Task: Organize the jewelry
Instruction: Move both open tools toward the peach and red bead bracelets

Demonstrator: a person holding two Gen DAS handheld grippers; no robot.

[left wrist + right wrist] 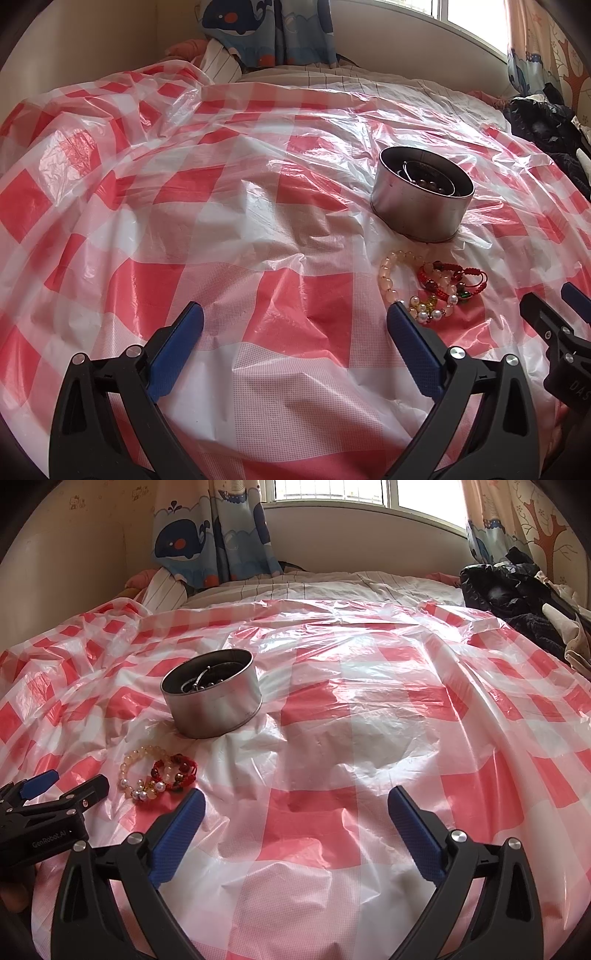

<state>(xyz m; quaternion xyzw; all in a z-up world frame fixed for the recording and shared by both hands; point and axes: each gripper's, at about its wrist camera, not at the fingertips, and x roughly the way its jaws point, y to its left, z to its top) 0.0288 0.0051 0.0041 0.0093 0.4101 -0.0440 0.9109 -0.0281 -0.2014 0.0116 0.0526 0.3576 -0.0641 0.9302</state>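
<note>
A round metal tin point(423, 201) stands on the red-and-white checked plastic sheet and holds some dark jewelry; it also shows in the right wrist view point(214, 701). In front of it lies a pile of bracelets: a pale bead bracelet point(389, 275), a red cord bracelet point(448, 280) and a pearl bracelet point(430, 312). The pile also shows in the right wrist view point(157, 773). My left gripper point(295, 325) is open and empty, its right finger beside the pearls. My right gripper point(297, 805) is open and empty, right of the pile.
The checked sheet point(184, 206) covers a bed. Dark clothing point(517, 590) lies at the far right. Whale-print curtains point(207, 535) and a window stand behind. The other gripper shows at each view's edge point(554, 325) point(48, 801).
</note>
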